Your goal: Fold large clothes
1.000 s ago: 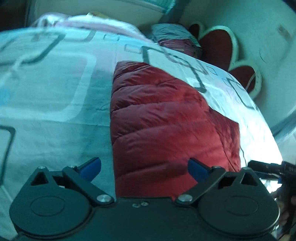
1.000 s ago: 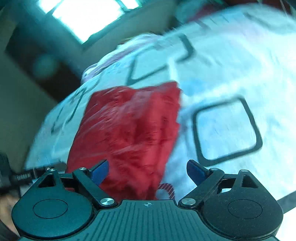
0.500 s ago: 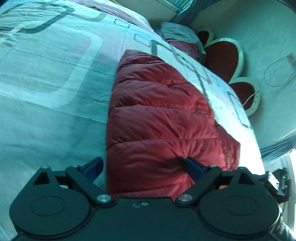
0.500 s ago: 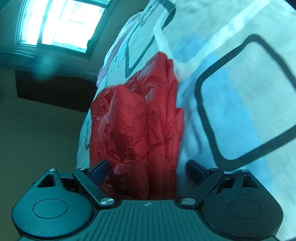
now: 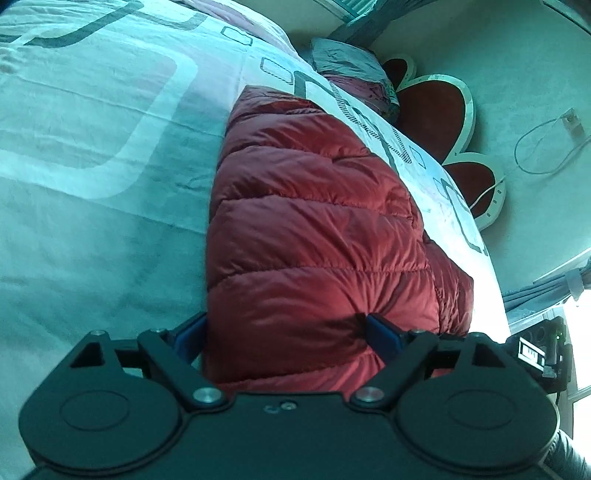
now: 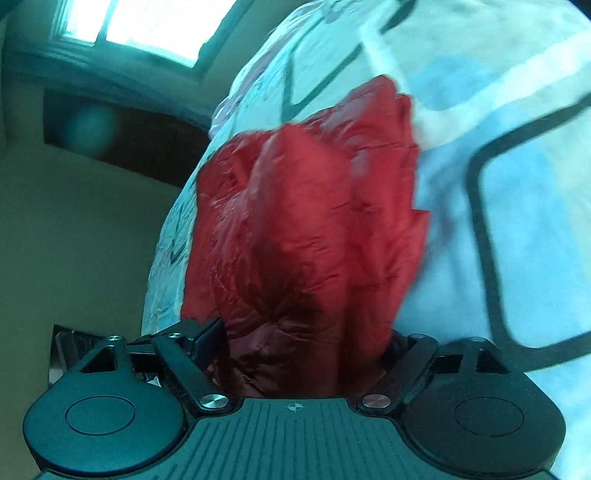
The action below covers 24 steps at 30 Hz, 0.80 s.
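Observation:
A red quilted down jacket [image 5: 314, 229] lies folded lengthwise on the bed. My left gripper [image 5: 286, 332] straddles its near end, jaws wide, with the padded edge between the blue fingers [image 5: 382, 334]. In the right wrist view the jacket [image 6: 314, 229] bunches up between the jaws of my right gripper [image 6: 306, 343], which stand apart around the fabric; the fingertips are partly buried in it.
The bed [image 5: 92, 166] has a pale sheet with rounded square patterns [image 6: 517, 221]. A folded pile of clothes [image 5: 354, 74] and a red flower-shaped headboard [image 5: 436, 114] lie at the far end. A window [image 6: 140, 26] and wall stand beside the bed.
Both grippers have moved in onto the jacket's ends. The fabric now sits between the jaws of each, and the right end has bunched and lifted.

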{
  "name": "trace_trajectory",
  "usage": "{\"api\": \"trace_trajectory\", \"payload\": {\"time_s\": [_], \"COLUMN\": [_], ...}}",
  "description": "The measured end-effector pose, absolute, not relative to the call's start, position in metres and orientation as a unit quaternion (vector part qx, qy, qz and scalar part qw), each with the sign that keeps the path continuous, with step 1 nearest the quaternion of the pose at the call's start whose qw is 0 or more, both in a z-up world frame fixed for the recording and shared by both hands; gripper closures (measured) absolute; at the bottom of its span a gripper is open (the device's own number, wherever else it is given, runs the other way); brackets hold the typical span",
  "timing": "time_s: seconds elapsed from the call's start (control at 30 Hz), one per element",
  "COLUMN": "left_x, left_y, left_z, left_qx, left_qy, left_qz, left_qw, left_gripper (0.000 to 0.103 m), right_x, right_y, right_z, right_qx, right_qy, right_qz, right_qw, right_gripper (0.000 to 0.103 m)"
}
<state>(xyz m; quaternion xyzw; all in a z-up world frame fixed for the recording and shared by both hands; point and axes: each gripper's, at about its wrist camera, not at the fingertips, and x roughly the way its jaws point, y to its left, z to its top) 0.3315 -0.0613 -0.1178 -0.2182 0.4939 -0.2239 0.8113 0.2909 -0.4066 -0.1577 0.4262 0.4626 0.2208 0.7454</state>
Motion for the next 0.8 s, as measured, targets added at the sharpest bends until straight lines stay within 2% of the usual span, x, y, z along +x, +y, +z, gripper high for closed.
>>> {"api": "trace_trajectory", "payload": {"time_s": [0.07,0.17,0.23,0.3,0.37,0.57,0.8], "left_x": [0.336,0.341,0.342,0.34,0.339,0.343,0.354], "left_y": [-0.063,-0.068,-0.075,-0.08,-0.08,-0.066,-0.034], "left_z": [-0.121,-0.127,-0.127,-0.123,-0.121,-0.111,-0.075], "left_qx": [-0.218,-0.23,-0.226,-0.207,-0.206,-0.211,-0.211], "left_qy": [0.5,0.5,0.498,0.492,0.484,0.462,0.416], "left_qz": [-0.225,-0.24,-0.249,-0.266,-0.28,-0.33,-0.397], "left_qw": [0.808,0.8,0.799,0.803,0.803,0.796,0.79], "left_gripper": [0.012,0.018,0.018,0.019,0.022,0.034,0.034], "right_x": [0.296,0.297,0.297,0.297,0.295,0.28,0.26], "right_y": [-0.401,-0.39,-0.383,-0.383,-0.379,-0.366,-0.324], "right_z": [-0.156,-0.151,-0.151,-0.151,-0.145,-0.125,-0.077], "right_qx": [0.416,0.388,0.379,0.382,0.371,0.348,0.315], "right_qy": [0.464,0.465,0.467,0.465,0.46,0.443,0.411], "right_qz": [0.223,0.229,0.233,0.242,0.248,0.236,0.221], "right_qw": [0.75,0.762,0.764,0.761,0.767,0.792,0.827], "right_gripper": [0.021,0.022,0.031,0.047,0.051,0.054,0.056]}}
